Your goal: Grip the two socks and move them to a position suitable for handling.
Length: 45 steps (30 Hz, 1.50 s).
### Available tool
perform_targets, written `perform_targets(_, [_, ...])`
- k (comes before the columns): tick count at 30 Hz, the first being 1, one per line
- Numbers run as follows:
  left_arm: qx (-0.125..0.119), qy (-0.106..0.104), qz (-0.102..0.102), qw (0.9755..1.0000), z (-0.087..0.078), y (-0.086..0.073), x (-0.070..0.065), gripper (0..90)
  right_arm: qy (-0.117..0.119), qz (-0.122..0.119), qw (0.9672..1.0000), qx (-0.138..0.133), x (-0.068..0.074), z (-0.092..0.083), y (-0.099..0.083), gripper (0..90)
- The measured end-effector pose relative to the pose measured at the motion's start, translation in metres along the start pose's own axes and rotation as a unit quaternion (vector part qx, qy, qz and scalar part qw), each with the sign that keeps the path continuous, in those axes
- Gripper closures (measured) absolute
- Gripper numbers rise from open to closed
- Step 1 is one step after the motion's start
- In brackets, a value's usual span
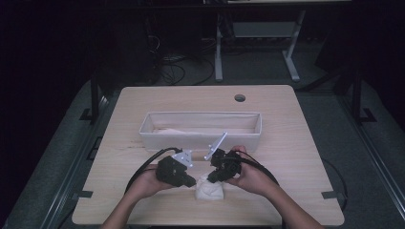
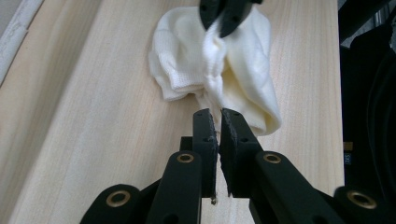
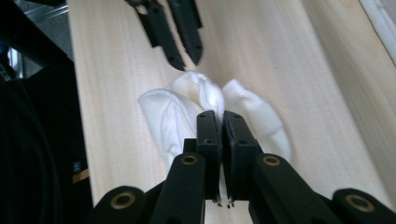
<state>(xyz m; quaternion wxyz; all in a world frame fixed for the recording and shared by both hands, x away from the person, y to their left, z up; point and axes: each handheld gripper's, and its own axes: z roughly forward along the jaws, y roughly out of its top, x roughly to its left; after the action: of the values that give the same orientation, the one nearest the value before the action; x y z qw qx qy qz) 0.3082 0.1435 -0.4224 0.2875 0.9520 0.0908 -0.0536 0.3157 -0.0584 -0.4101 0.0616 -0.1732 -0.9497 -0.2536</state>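
Note:
A white knitted cloth [image 1: 209, 192], perhaps a sock, lies bunched on the wooden table near its front edge. My left gripper [image 1: 193, 182] comes at it from the left and my right gripper [image 1: 210, 178] from the right, tips almost meeting over it. In the left gripper view, the left gripper [image 2: 218, 116] is shut on a twisted ridge of the cloth [image 2: 187, 51], while the right gripper [image 2: 219, 21] pinches the ridge's far end. In the right gripper view, the right gripper [image 3: 217, 116] is shut on the cloth [image 3: 168, 116], with the left gripper [image 3: 187, 58] at its far side.
A long white bin [image 1: 200, 138] stands across the middle of the table, just beyond the hands, with pale fabric [image 1: 174, 130] inside. A round cable hole [image 1: 239, 98] sits at the table's back. Black cables trail from both grippers toward the front edge.

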Motion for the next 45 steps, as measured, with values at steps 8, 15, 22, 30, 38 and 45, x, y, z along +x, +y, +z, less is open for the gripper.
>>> perform_targets(8, [-0.002,0.003,0.002,1.0,-0.004,0.0,0.0,84.4,-0.012,0.02,0.9995,0.023,-0.012,0.012,0.0,85.8])
perform_targets(15, [-0.003,0.004,0.003,1.0,-0.005,0.001,-0.001,83.7,-0.011,0.028,0.9989,0.037,-0.019,0.021,-0.002,85.7])
perform_targets(22, [-0.003,0.003,0.006,1.0,-0.005,0.004,-0.002,83.7,-0.005,0.046,0.9982,0.038,-0.023,0.022,-0.006,85.7])
perform_targets(30, [0.002,-0.002,0.015,0.9999,0.0,0.011,-0.005,83.7,0.002,0.057,0.9977,0.037,-0.021,0.02,-0.015,85.6])
perform_targets(38, [-0.004,-0.008,0.029,0.9995,0.006,0.023,-0.009,83.7,-0.001,0.046,0.9986,0.027,-0.02,0.018,-0.016,84.1])
perform_targets(45, [0.013,-0.01,0.033,0.9993,0.019,0.031,-0.007,83.7,0.003,0.046,0.9988,0.015,-0.019,0.016,-0.018,80.5])
